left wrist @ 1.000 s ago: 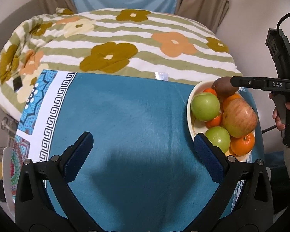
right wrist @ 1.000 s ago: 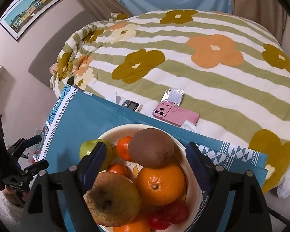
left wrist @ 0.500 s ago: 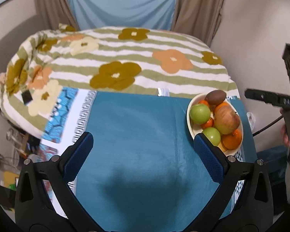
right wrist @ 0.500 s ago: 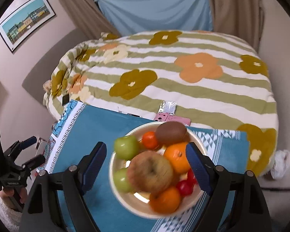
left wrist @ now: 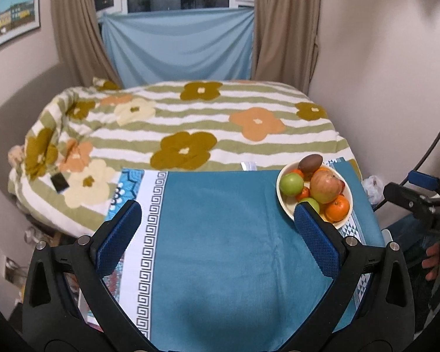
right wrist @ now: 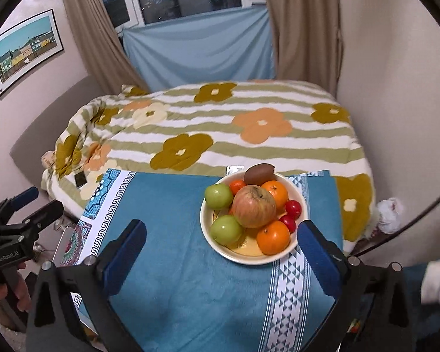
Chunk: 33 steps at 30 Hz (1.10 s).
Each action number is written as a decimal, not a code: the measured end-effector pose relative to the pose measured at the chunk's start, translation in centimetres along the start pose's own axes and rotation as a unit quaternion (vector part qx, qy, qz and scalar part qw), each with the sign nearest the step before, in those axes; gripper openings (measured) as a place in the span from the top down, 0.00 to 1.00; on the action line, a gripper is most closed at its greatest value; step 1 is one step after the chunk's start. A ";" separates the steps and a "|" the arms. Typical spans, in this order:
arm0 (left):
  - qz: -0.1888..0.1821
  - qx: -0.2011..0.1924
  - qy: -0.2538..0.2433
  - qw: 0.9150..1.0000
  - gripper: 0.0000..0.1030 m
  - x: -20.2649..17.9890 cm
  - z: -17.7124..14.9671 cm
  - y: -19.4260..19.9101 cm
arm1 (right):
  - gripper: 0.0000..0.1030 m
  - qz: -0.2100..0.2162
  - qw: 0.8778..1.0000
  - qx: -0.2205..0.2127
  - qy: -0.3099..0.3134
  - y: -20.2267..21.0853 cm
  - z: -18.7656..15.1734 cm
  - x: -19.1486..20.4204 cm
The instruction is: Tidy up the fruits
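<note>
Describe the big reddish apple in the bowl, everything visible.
The large red-yellow apple sits atop the pile in the cream bowl, stem dimple up, dark speck near it. Skin streaked red over yellow, matte, slightly blemished. It leans on two green apples, oranges and the brown kiwi behind. No gripper touches it.

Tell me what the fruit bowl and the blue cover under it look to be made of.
Bowl: probably glazed ceramic, though plastic is possible; cream, smooth rim with a soft sheen.
Blue cover: soft woven or terry-like cloth; matte, faintly fuzzy, creased, with patterned woven bands.
</note>
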<state>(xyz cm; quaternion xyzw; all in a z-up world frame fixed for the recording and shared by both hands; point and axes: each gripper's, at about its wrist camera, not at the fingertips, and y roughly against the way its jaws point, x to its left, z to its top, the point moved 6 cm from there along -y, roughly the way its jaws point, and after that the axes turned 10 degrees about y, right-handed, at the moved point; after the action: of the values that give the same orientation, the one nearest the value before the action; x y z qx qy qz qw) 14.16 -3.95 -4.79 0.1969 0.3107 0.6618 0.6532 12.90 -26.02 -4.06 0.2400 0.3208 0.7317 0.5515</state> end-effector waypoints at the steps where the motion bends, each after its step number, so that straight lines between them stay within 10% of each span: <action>1: 0.003 -0.006 -0.002 1.000 0.00 0.0 -0.1 0.5 | 0.01 -0.008 1.000 -0.004 -0.002 0.4 -0.2 0.3; 10: 0.012 -0.035 -0.006 0.999 0.00 0.9 -2.1 3.8 | 0.01 -0.074 0.997 -0.014 -0.013 2.6 -2.5 1.7; 33: 0.013 -0.045 -0.010 0.999 0.00 2.1 -2.3 4.3 | 0.01 -0.082 0.996 -0.015 -0.014 3.2 -2.9 3.5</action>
<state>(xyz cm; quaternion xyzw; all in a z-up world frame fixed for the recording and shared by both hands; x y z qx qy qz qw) 9.27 -2.03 -3.91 0.1784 0.2711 0.6816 0.6558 7.78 -23.86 -3.73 0.2152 0.3207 0.6853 0.6174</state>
